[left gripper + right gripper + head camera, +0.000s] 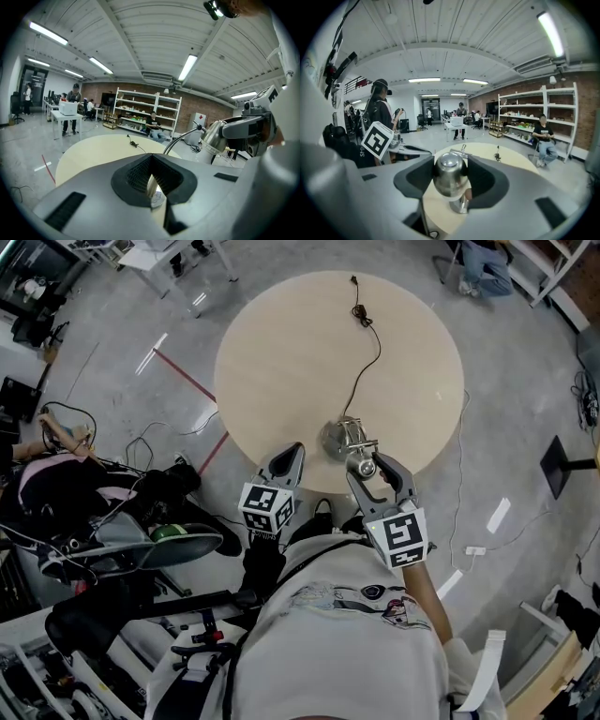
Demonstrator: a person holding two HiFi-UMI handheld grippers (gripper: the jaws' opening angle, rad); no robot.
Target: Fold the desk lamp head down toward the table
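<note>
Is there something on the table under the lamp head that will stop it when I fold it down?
Nothing visible does. The right gripper is shut on the lamp head; the table beneath shows only the lamp base. The cord runs to the far edge, and the left gripper hangs aside.

Desk [281, 352]: was plain pale beige.
Lamp head [449, 176]: was shiny silver.
Cord [366, 357]: was black.
Left tongs [292, 454]: were grey, with black ribbed pads.
Right tongs [367, 470]: were grey, pads black.
Marker cubes [267, 507]: bore black-and-white square patterns.
Floor [122, 409]: was grey, with a red stripe.
</note>
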